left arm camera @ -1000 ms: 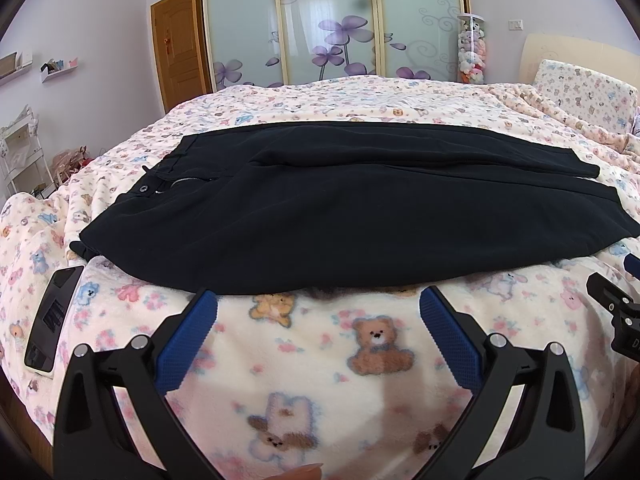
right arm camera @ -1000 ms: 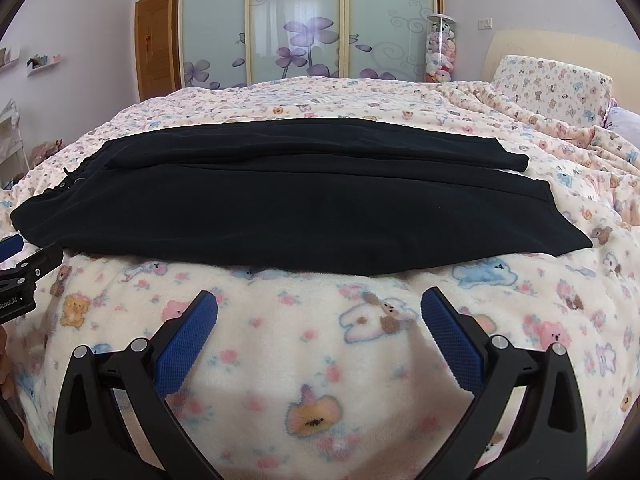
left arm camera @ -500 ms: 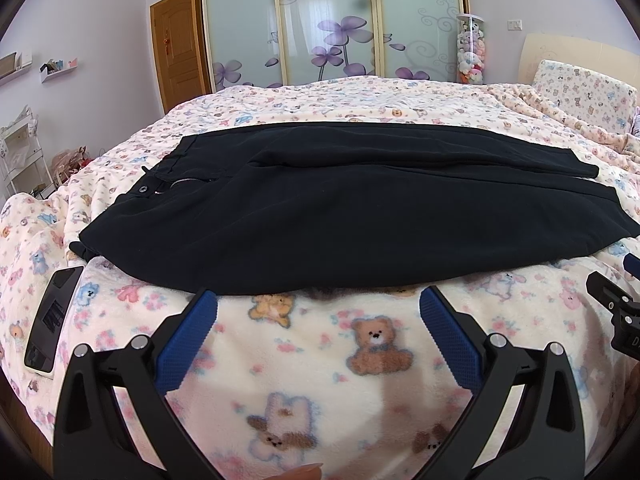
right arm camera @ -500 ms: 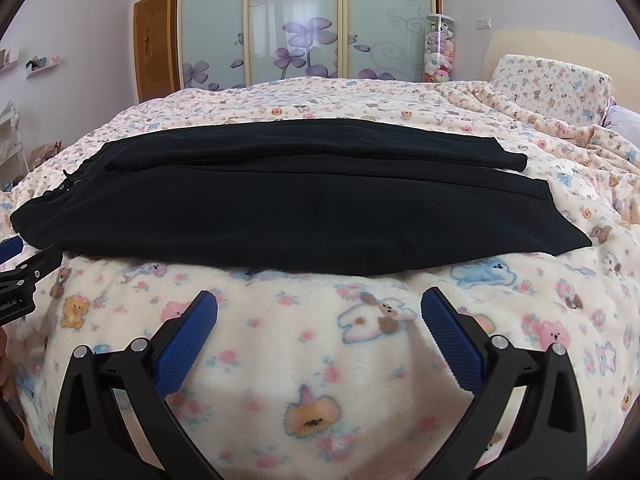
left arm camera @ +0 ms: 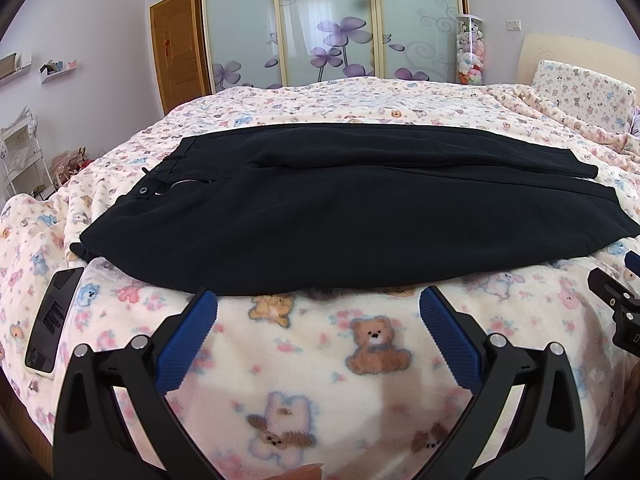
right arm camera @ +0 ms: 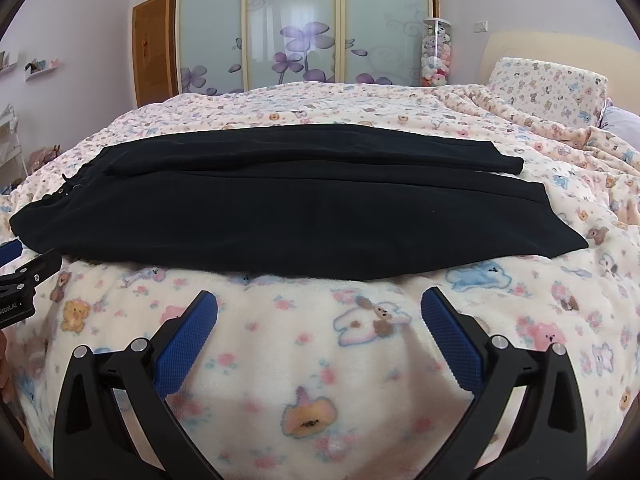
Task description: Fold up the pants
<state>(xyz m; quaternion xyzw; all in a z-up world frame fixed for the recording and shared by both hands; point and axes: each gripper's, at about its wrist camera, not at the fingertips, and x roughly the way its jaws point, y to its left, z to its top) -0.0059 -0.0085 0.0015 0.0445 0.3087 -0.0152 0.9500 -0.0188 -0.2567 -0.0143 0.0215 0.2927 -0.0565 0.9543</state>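
Observation:
Black pants (left arm camera: 340,208) lie flat across the bed, waistband with zipper and button at the left, leg hems at the right; they also show in the right wrist view (right arm camera: 296,212). My left gripper (left arm camera: 318,304) is open and empty, just short of the pants' near edge toward the waist end. My right gripper (right arm camera: 319,304) is open and empty, just short of the near edge toward the leg end. Each gripper shows at the edge of the other's view.
The bed is covered by a teddy-bear print blanket (left arm camera: 320,380). A black phone (left arm camera: 54,316) lies on the blanket at the left near the bed's edge. A pillow (right arm camera: 548,88) and rumpled bedding lie at the far right. Sliding wardrobe doors (left arm camera: 332,24) stand behind.

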